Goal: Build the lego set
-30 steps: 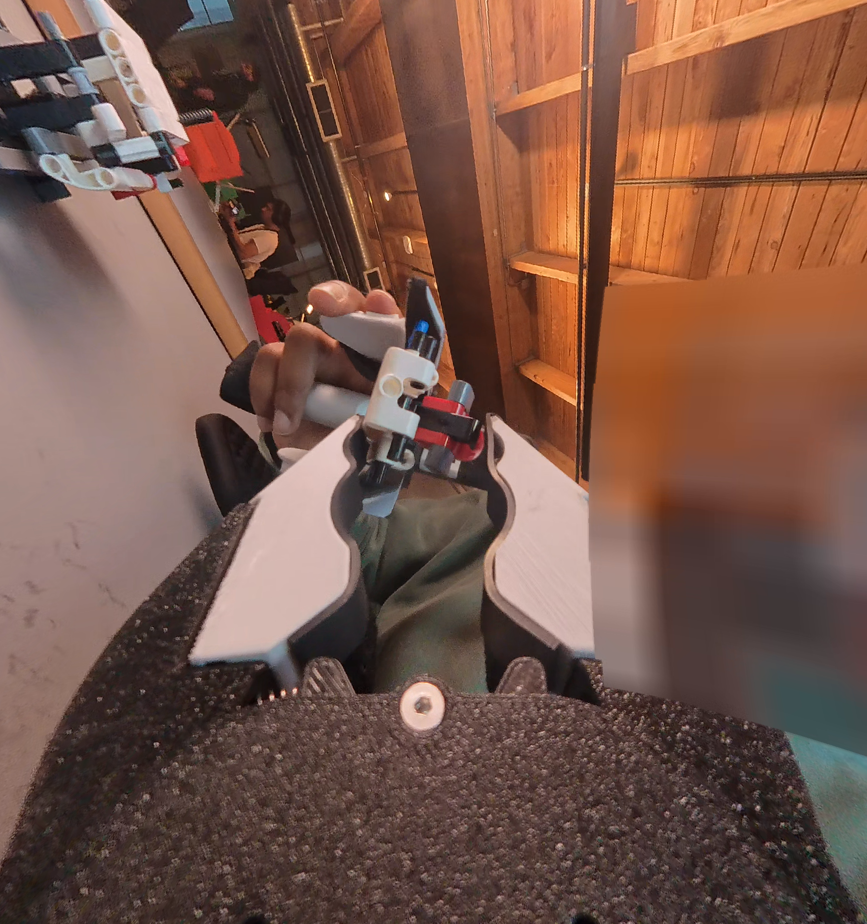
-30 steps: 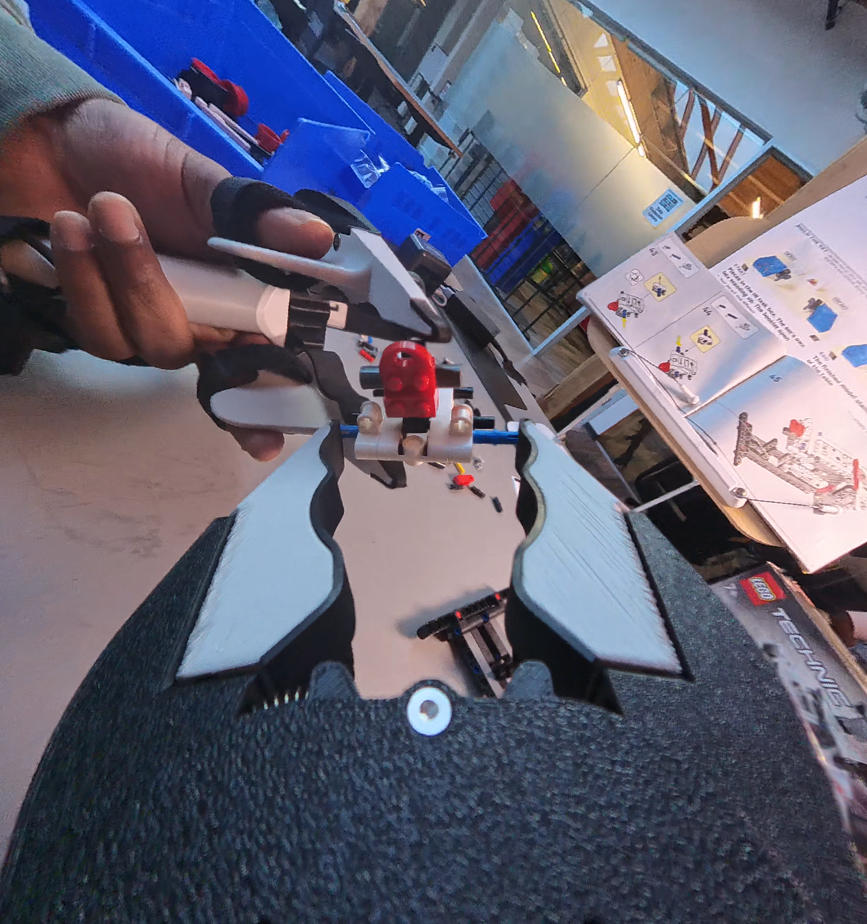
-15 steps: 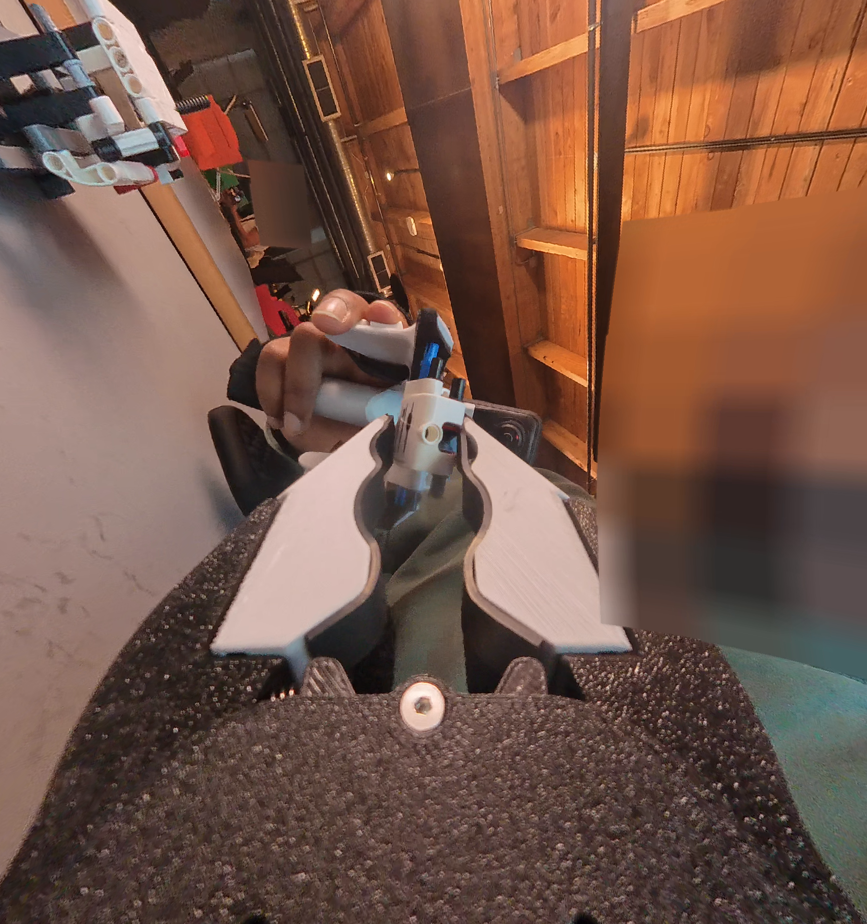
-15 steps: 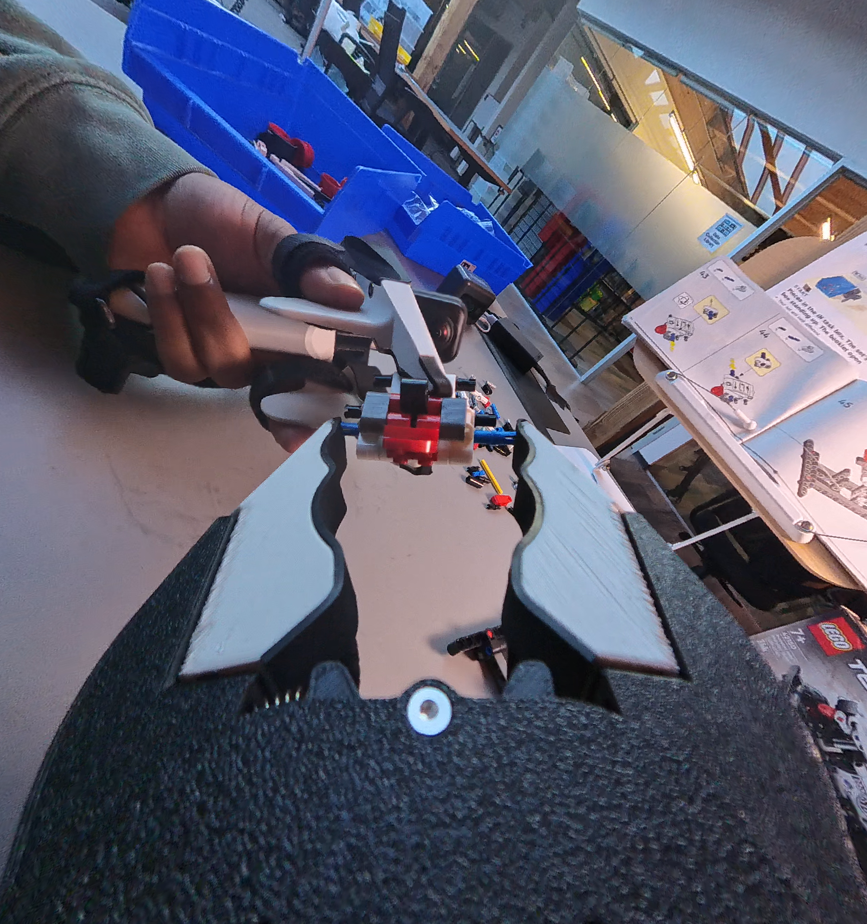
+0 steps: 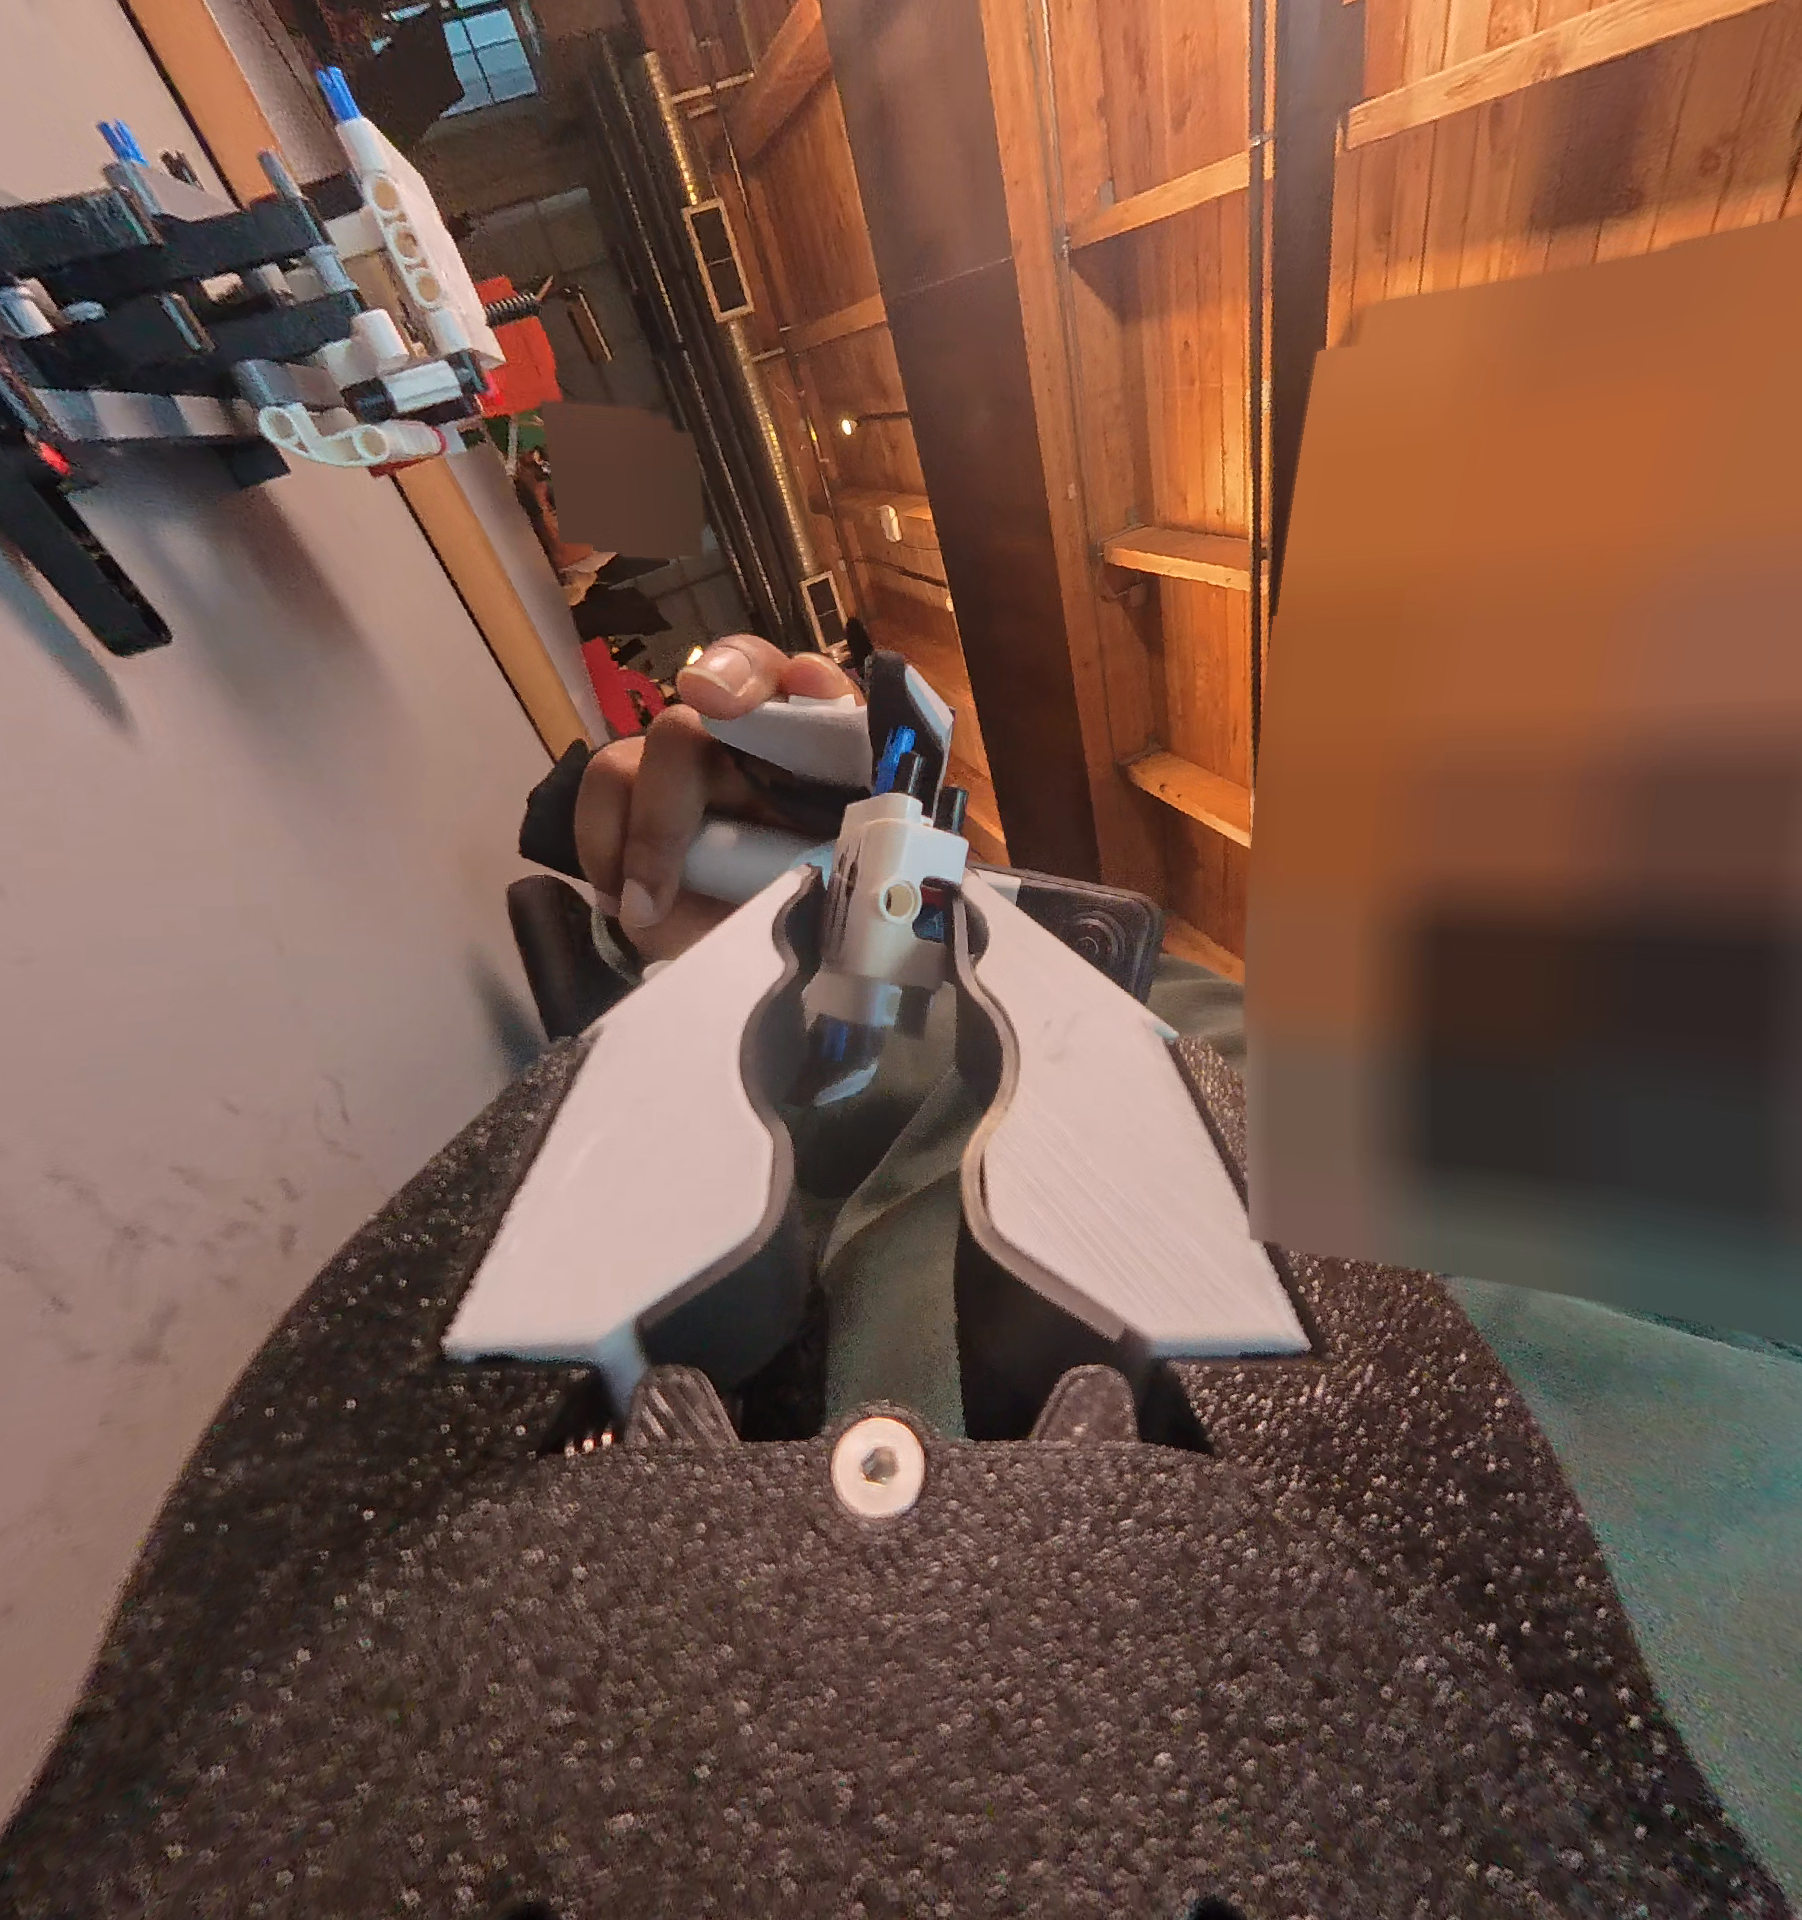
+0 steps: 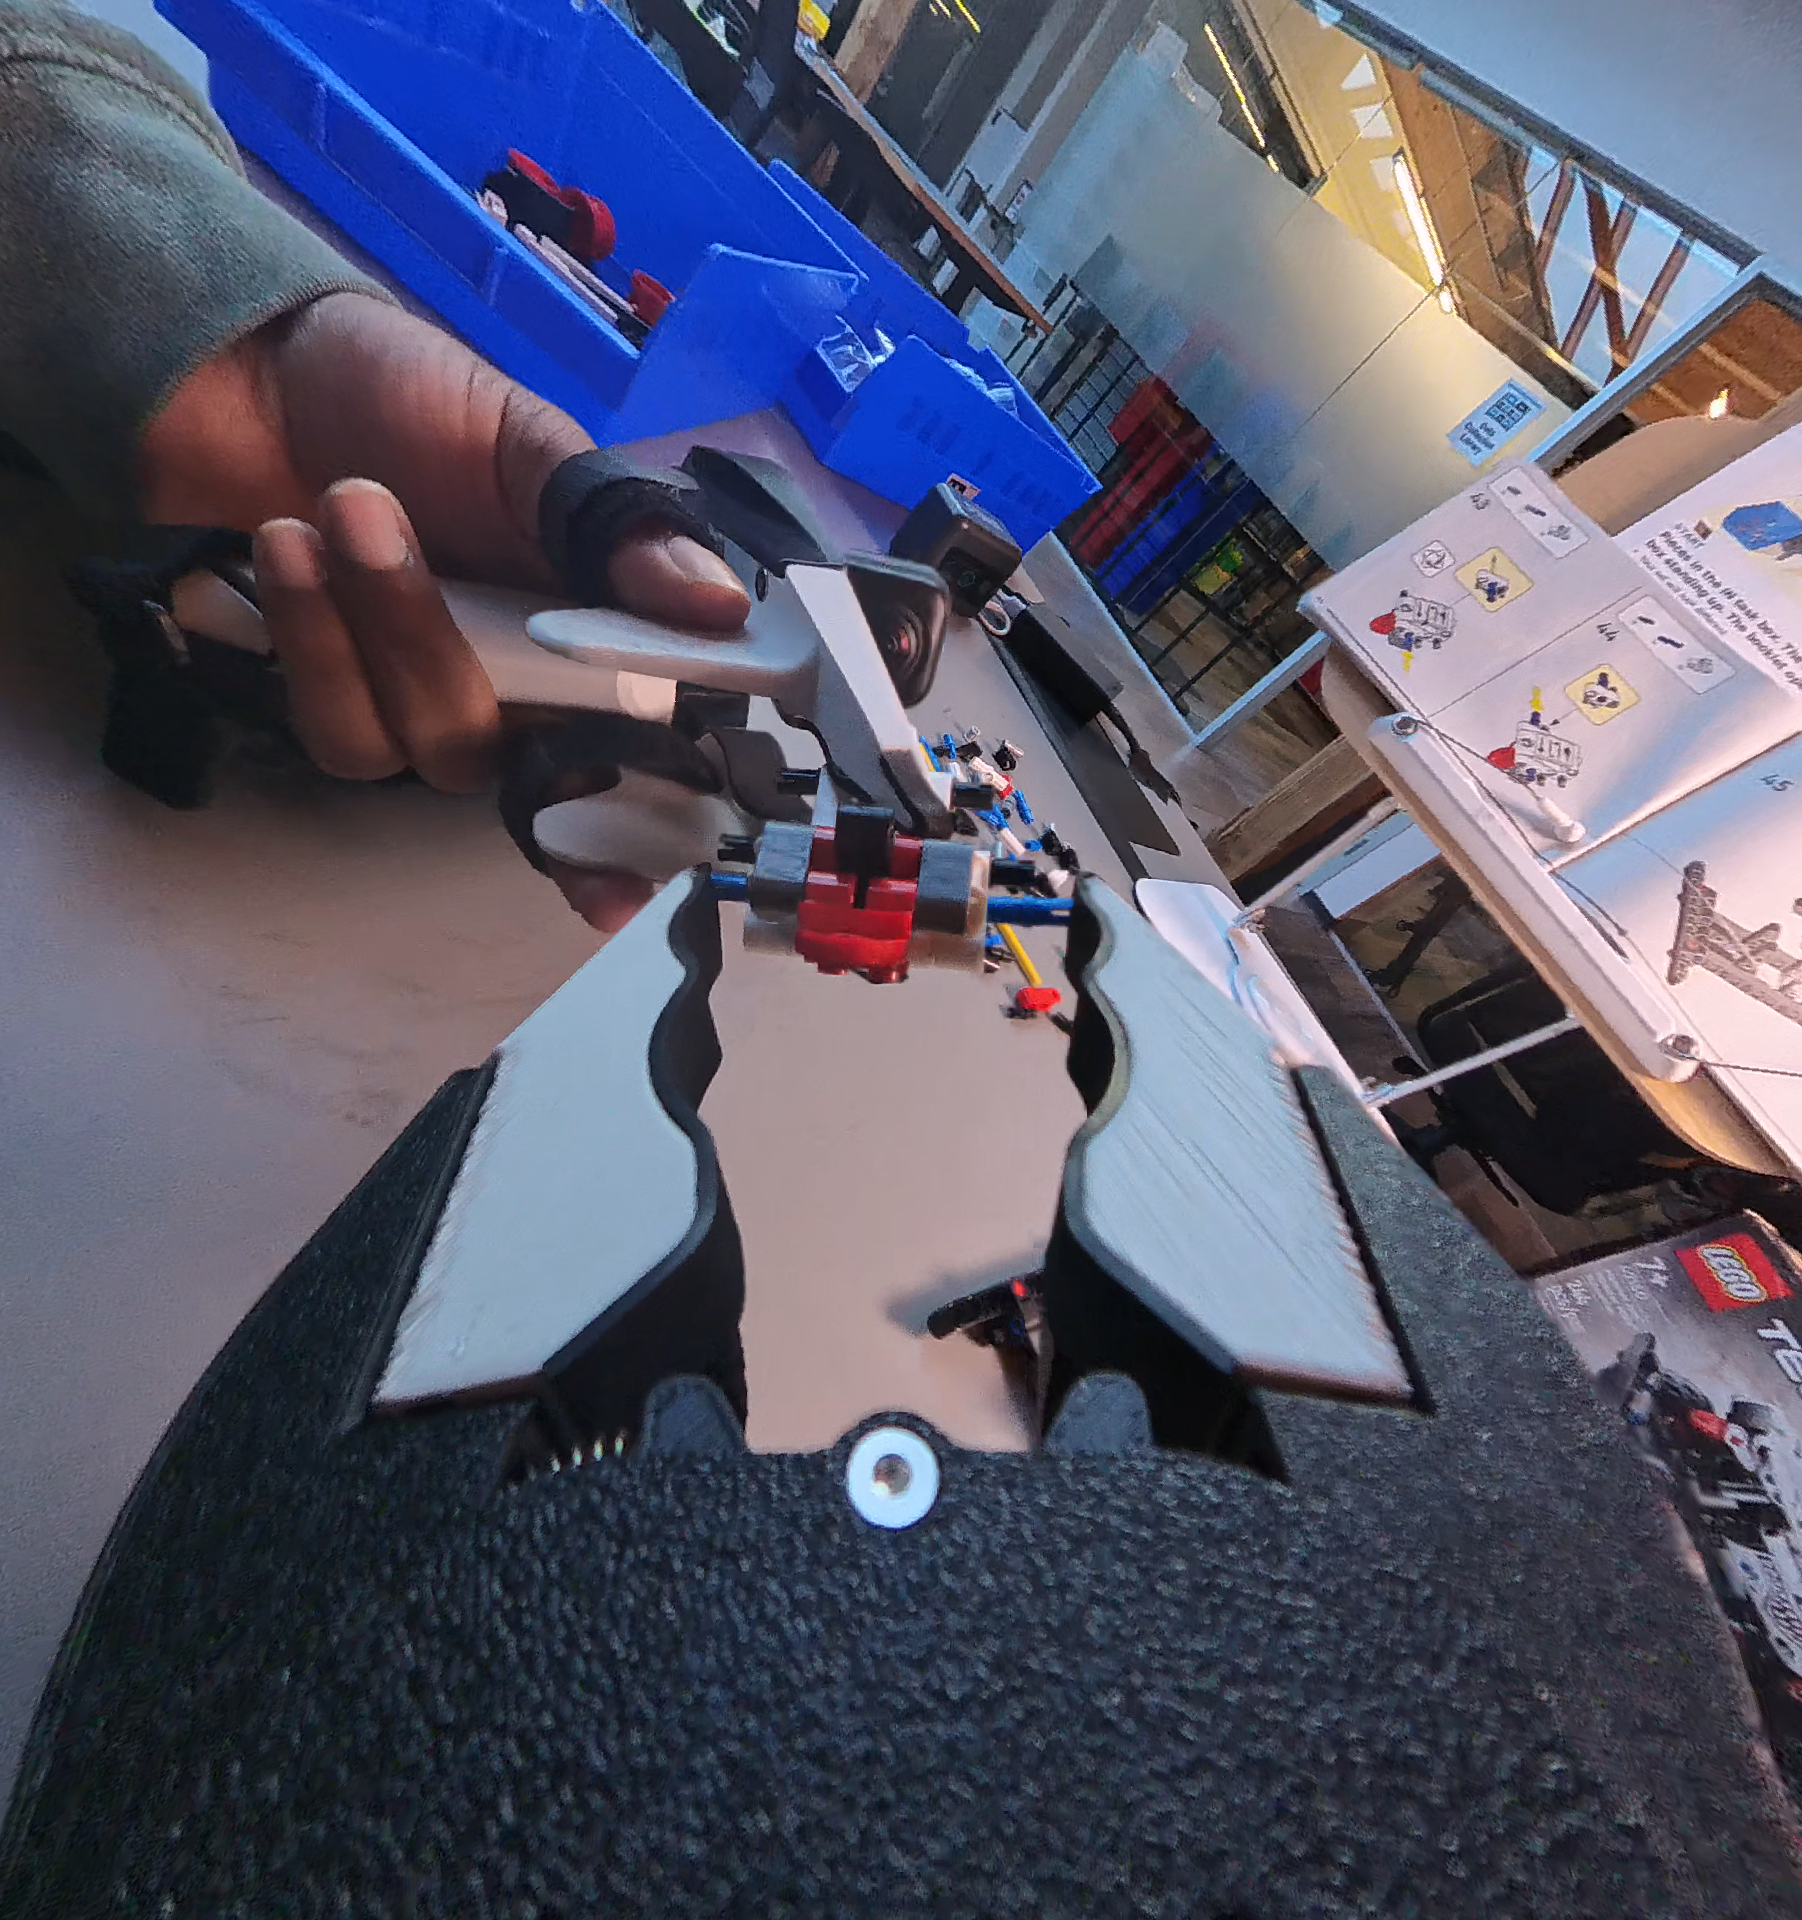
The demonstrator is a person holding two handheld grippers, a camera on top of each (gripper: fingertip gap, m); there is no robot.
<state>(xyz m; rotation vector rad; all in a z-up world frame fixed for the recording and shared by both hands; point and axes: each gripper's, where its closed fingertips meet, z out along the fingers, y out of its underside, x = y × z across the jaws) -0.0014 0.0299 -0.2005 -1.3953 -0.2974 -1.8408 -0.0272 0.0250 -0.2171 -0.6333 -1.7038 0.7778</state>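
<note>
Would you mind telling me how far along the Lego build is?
Done: a black-and-white frame sits on the table. In hand: a small red-and-grey sub-assembly, gripped by both the left gripper and right gripper, apart from the frame. Remaining: joining it on, plus loose pieces lying on the table.

Print shows on the open instruction booklet (image 6: 1562, 665), the set's box (image 6: 1728, 1382) lower right, and a blue wall sign (image 6: 1494, 421), none repeated here.
</note>
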